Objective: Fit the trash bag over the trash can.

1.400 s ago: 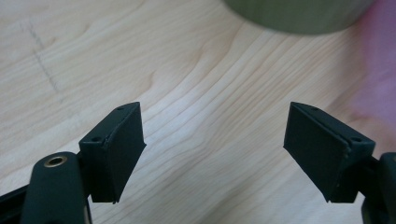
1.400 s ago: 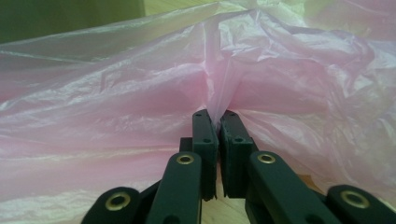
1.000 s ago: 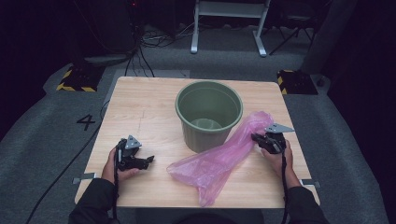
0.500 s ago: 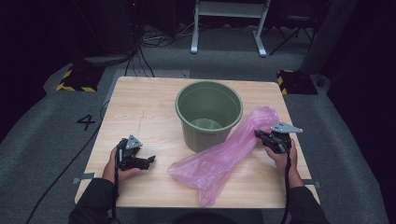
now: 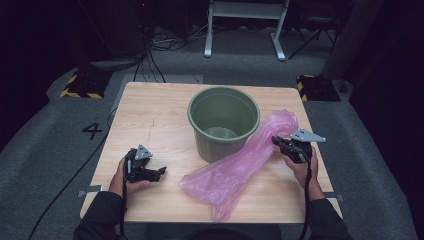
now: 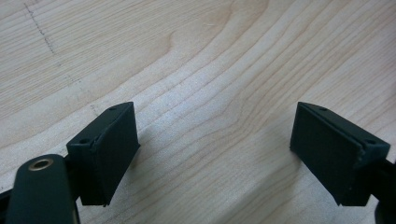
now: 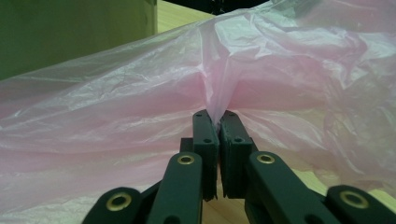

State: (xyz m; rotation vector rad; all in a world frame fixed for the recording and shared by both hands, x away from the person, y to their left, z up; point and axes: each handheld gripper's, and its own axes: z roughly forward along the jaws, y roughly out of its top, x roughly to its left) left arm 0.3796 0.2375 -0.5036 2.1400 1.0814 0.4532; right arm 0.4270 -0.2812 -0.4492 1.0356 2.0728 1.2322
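A crinkled, translucent pink plastic bag is lying slackly across the light wooden counter, stretching from about six o'clock up toward three o'clock, where it is leaning against the round olive-green plastic bucket standing at the centre. The right tongs are pinching a gathered fold of the film near the bag's upper end, probably to lift and open it over the bucket. The left tongs are hovering spread and empty over bare wood at eight o'clock, seemingly waiting to take the other edge.
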